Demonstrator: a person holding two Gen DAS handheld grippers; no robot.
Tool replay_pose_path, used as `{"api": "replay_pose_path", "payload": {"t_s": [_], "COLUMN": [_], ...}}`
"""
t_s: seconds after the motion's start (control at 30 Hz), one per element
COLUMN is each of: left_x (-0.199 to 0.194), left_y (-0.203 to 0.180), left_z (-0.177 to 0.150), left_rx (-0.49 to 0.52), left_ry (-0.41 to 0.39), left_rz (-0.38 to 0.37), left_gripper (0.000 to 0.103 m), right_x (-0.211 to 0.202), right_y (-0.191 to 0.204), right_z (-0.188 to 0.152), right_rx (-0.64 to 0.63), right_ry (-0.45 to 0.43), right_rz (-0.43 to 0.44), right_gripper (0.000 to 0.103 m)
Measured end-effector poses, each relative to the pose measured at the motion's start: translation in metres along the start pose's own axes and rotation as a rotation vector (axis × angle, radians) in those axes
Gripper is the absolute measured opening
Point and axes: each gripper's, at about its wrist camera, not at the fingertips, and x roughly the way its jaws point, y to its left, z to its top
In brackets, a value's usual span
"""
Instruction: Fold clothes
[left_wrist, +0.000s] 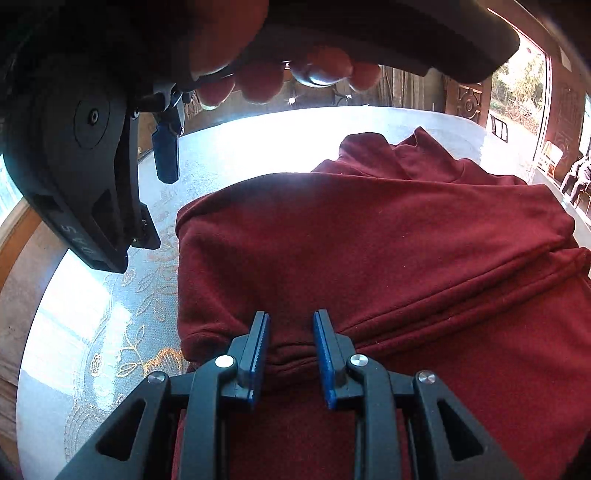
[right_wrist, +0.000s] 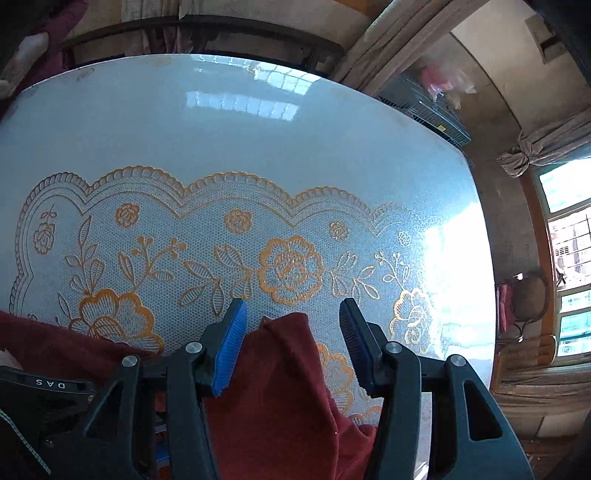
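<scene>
A: Garment (left_wrist: 369, 240) is seen folded on the table (left_wrist: 92, 314). Left claw (left_wrist: 291, 332)?
B: A fabric ridge is pinched by it. Right claw (right_wrist: 293, 325) is held spread above a maroon corner, nothing gripped.

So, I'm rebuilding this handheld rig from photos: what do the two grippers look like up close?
Both are matte black plastic with triangular cut-outs and silver pivot pins. The left gripper has two narrow fingers faced with blue ribbed pads. The right gripper matches; one pad looks blue, the other dark. White letters "DAS" mark the housing. No cables or sleeves show.
</scene>
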Motion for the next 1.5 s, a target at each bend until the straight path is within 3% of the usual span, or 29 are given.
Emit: {"api": "replay_pose_path", "payload": {"t_s": [0.13,0.27,0.43,0.53,0.57,0.6,0.7,0.77,0.93,1.07,1.13,1.23,1.33,1.4,1.47,1.5], "left_x": [-0.001,-0.005,-0.008,-0.007,-0.007,-0.006,-0.005,-0.004,-0.003,-0.004,-0.004,-0.003,-0.007,-0.007,-0.008,-0.008], "left_y": [-0.006,-0.003,-0.014,-0.017,-0.018,-0.018,-0.015,-0.014,-0.021,-0.029,-0.029,-0.034,-0.043,-0.042,-0.039,-0.037], "left_z": [0.0,-0.002,-0.006,-0.005,-0.004,-0.004,-0.002,-0.001,-0.002,-0.004,-0.004,-0.005,-0.01,-0.01,-0.009,-0.008], "left_rx": [0.028,0.054,0.175,0.188,0.189,0.185,0.169,0.163,0.193,0.228,0.231,0.254,0.302,0.301,0.289,0.278], "left_ry": [-0.003,-0.008,-0.036,-0.037,-0.037,-0.036,-0.031,-0.029,-0.036,-0.044,-0.045,-0.051,-0.06,-0.059,-0.057,-0.054], "left_rz": [0.037,0.017,0.052,0.065,0.066,0.062,0.044,0.038,0.074,0.117,0.121,0.148,0.197,0.195,0.18,0.167], "left_gripper": [0.026,0.025,0.026,0.026,0.026,0.026,0.026,0.026,0.026,0.026,0.026,0.026,0.023,0.023,0.023,0.023], "right_x": [0.006,0.002,0.013,0.021,0.027,0.033,0.042,0.039,0.039,0.042,0.029,0.009,0.004,0.012,0.035,0.043], "right_y": [-0.018,-0.033,-0.015,-0.004,-0.006,-0.011,-0.031,-0.052,-0.11,-0.142,-0.146,-0.13,-0.094,-0.071,-0.064,-0.07], "right_z": [-0.009,-0.022,-0.013,-0.001,0.003,0.007,0.012,0.01,-0.017,-0.044,-0.051,-0.034,-0.006,-0.011,-0.01,-0.011], "right_rx": [0.101,0.203,0.066,-0.002,0.002,0.025,0.13,0.25,0.612,0.81,0.857,0.717,0.491,0.448,0.439,0.466], "right_ry": [0.025,0.001,0.059,0.094,0.117,0.141,0.173,0.15,0.098,0.065,-0.013,-0.09,-0.055,0.04,0.148,0.161], "right_rz": [0.02,0.059,0.072,0.06,0.069,0.073,0.062,0.077,0.148,0.12,0.176,0.314,0.402,0.471,0.416,0.376], "right_gripper": [0.056,0.056,0.056,0.055,0.044,0.026,0.011,0.009,0.007,0.008,0.009,0.028,0.03,0.029,0.028,0.023]}}
